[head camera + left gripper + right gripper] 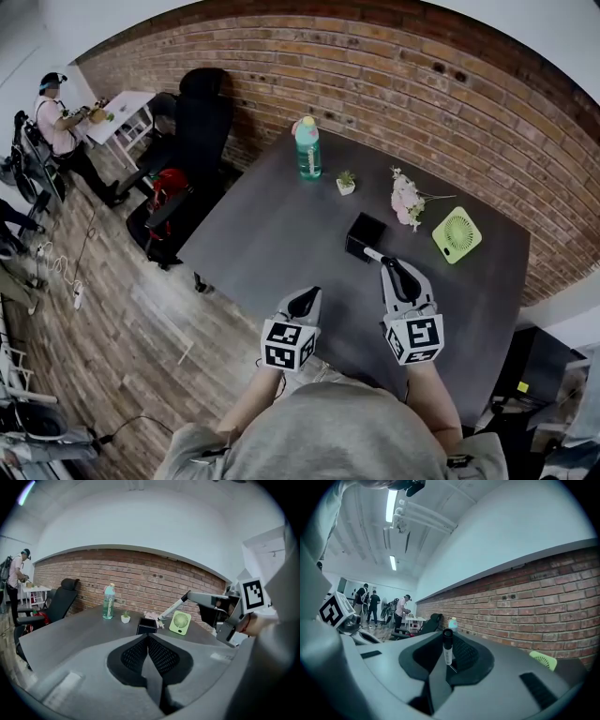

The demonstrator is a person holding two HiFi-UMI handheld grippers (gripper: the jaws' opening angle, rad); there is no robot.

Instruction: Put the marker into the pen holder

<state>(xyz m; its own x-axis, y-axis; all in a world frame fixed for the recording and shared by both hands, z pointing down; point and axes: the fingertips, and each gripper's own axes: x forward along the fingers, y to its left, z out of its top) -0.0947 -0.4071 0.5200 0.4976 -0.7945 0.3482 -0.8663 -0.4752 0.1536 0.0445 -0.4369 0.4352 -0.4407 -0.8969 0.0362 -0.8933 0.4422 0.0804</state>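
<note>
A white marker [374, 253] with a black cap is pinched in my right gripper [389, 266], which is shut on it. The marker [172, 610] slants down toward the black pen holder [146, 626], and its tip hangs just above the holder's far right rim. The holder [365, 234] stands mid-table, just ahead of the gripper. Seen from the right gripper view, the marker [447, 647] sticks up between the jaws of my right gripper [448, 657]. My left gripper [305, 300] hovers near the table's front edge, left of the holder, shut and empty [148, 637].
On the dark table [272, 234] stand a teal bottle [307, 147], a small potted plant [346, 183], pink flowers [406, 199] and a green fan [457, 233]. A brick wall runs behind. A black chair [192, 122] stands off the left edge, and people stand farther back.
</note>
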